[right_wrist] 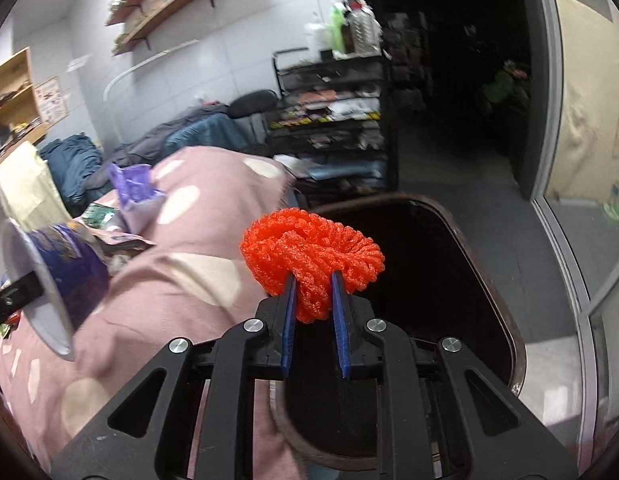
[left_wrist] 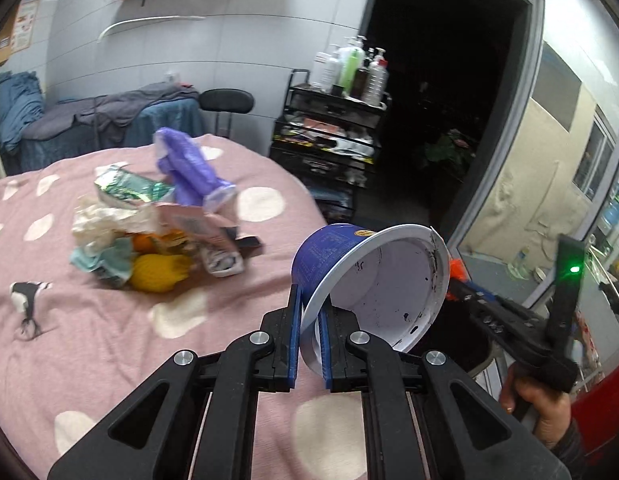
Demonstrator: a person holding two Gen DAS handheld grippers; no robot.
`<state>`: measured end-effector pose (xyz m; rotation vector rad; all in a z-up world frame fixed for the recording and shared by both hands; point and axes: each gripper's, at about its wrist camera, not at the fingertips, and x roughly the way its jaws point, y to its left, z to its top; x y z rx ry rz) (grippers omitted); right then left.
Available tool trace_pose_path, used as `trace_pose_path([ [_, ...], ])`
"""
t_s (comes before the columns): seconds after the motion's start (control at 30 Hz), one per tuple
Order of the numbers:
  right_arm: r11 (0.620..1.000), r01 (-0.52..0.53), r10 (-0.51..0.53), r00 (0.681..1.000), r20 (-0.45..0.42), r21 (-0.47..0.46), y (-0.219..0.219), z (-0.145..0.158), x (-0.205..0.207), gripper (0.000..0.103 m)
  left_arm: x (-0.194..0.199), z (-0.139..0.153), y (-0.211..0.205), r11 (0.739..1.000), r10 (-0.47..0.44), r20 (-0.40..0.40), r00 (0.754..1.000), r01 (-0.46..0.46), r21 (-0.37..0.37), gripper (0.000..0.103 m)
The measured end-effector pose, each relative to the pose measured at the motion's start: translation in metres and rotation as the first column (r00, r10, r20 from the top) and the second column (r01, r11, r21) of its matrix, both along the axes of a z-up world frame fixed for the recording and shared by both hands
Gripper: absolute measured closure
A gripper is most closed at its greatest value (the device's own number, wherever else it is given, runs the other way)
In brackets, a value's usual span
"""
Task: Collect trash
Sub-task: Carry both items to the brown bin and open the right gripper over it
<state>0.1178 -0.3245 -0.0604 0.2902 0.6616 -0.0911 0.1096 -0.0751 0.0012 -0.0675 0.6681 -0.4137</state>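
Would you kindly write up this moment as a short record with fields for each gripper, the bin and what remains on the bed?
left gripper: shut on the rim of a blue paper bowl, tipped on its side
right gripper: shut on an orange foam net, above the bin
bin: dark, open, beside the bed
bed: pink spotted cover
left on bed: trash pile with purple bag, wrappers, yellow foam net
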Motion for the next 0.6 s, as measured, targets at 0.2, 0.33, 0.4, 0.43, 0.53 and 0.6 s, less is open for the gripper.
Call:
trace_pose_path([
  [0.2,0.998,0.053,-0.049,0.993,-0.110,0.033,-0.019,-0.034,0.009,0.085,0.008,-0.004,-0.035,0.998,-0.067,-0.018,0.998,0.067,0.006,0.094],
  [0.33,0.997,0.069,-0.060,0.983,-0.173,0.045,-0.026,-0.057,0.012,0.081,0.009,-0.010,-0.050,0.995,-0.095,-0.038,0.995,0.095,0.012,0.094],
  [0.4,0.996,0.076,-0.064,0.980,-0.189,0.055,-0.027,-0.064,0.014,0.066,0.010,-0.012,-0.055,0.994,-0.107,-0.049,0.993,0.108,0.014,0.094],
  [0.43,0.995,0.080,-0.067,0.977,-0.201,0.056,-0.028,-0.068,0.015,0.057,0.010,-0.014,-0.058,0.993,-0.111,-0.054,0.992,0.112,0.019,0.094],
  [0.53,0.994,0.104,-0.093,0.974,-0.208,0.039,-0.030,-0.071,0.013,0.045,0.010,-0.018,-0.064,0.992,-0.122,-0.068,0.990,0.124,0.028,0.094],
  [0.6,0.993,0.115,-0.105,0.973,-0.207,0.038,-0.033,-0.071,0.013,0.042,0.012,-0.020,-0.069,0.991,-0.127,-0.075,0.989,0.130,0.037,0.094],
])
